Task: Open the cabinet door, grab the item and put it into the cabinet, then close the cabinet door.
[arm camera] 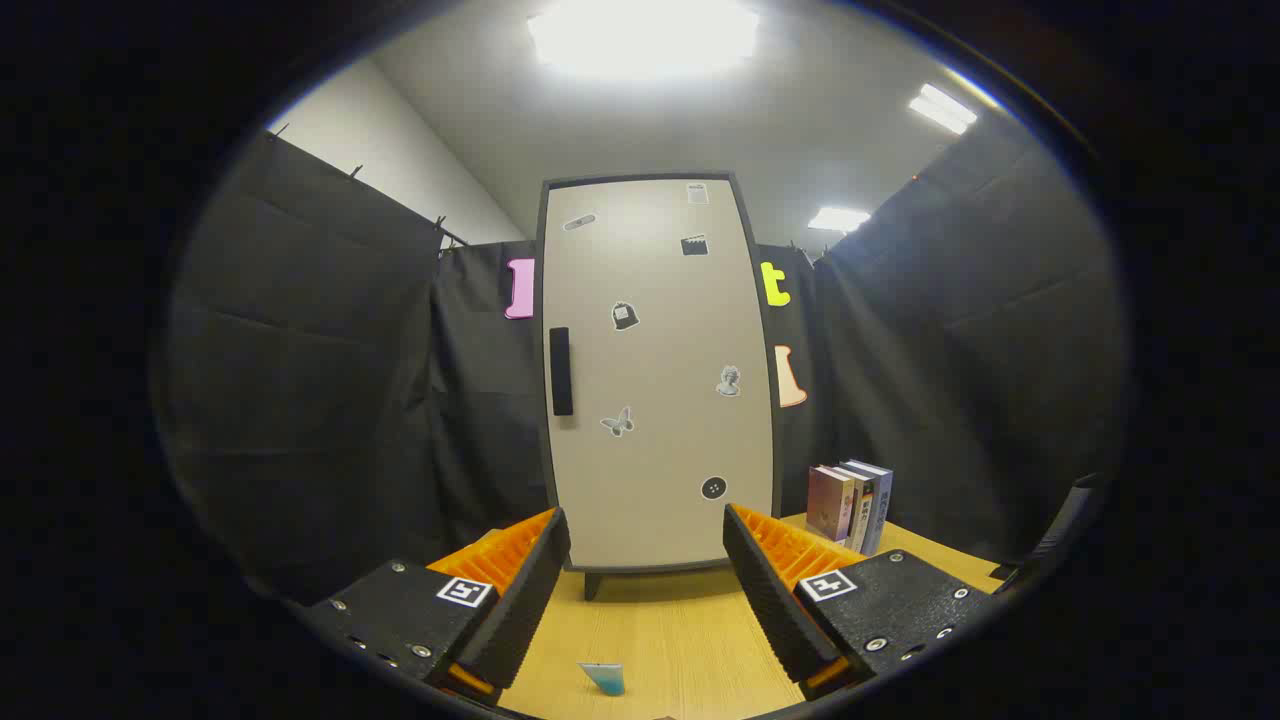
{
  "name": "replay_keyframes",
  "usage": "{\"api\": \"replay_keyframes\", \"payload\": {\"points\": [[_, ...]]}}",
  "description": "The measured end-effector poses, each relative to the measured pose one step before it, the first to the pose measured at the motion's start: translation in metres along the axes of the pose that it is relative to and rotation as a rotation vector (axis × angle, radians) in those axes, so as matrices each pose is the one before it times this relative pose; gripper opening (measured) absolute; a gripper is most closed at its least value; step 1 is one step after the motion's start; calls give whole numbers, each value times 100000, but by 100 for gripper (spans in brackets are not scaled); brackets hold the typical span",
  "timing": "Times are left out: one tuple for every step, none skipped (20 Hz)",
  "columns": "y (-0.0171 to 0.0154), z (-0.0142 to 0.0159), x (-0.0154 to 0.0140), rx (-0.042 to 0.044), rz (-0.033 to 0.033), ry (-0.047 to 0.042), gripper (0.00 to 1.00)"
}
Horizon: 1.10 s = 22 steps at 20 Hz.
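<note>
Ahead, the cabinet [655, 375] stood closed, handle [561, 371] at its left edge. The gripper [645, 590] hung spread, holding nothing. A small blue item [603, 677] lay between the fingers; books [851, 503] stood far right.

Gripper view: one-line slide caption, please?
Open gripper faces the closed cabinet door; books stand beside it.

One cabinet [655, 380], centre frame, door shut. One black door handle [561, 371], left side of door. Six stickers on door [625, 316]. Three books [851, 503] upright, lower right of cabinet. One small blue item [604, 677] on bench [670, 630], bottom centre. One hand-held gripper [645, 585], two fingers [528, 590] spread apart, nothing between.
</note>
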<state>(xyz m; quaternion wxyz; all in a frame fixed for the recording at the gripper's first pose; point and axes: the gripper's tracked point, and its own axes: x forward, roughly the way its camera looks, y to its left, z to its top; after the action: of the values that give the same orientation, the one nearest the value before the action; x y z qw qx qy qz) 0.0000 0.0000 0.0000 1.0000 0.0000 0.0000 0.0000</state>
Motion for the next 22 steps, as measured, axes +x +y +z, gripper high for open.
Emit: {"api": "replay_keyframes", "payload": {"points": [[117, 12, -64, 142, 244, 177, 95], [57, 35, 47, -22, 174, 211, 95], [25, 24, -44, -278, -1, 124, 95], [75, -22, -83, -348, 17, 107, 95], [1, 94, -45, -254, 98, -147, 95], [62, 43, 68, -176, 114, -255, 95], [98, 85, -16, -152, 64, -126, 95], [35, -93, 90, -14, -37, 24, 95], [57, -91, 34, 266, 17, 448, 95], [55, -102, 82, 448, 54, 348, 95], [41, 49, 75, 493, -45, 257, 96], [-19, -93, 94, 315, -38, 122, 96], [-11, 46, 109, 115, -112, 146, 96], [-31, -150, 188, 25, -40, 281, 96], [26, -39, 218, 212, 19, 459, 96], [72, -18, 343, 705, 280, 467, 96], [97, 162, 380, 1072, 298, 379, 96], [130, 263, 415, 1015, 447, 12, 96], [178, 398, 517, 610, 528, -354, 96], [49, 417, 606, 272, 325, -395, 95], [181, 456, 759, 454, 616, 134, 95], [408, 366, 891, 1013, 1397, 387, 95]]}}
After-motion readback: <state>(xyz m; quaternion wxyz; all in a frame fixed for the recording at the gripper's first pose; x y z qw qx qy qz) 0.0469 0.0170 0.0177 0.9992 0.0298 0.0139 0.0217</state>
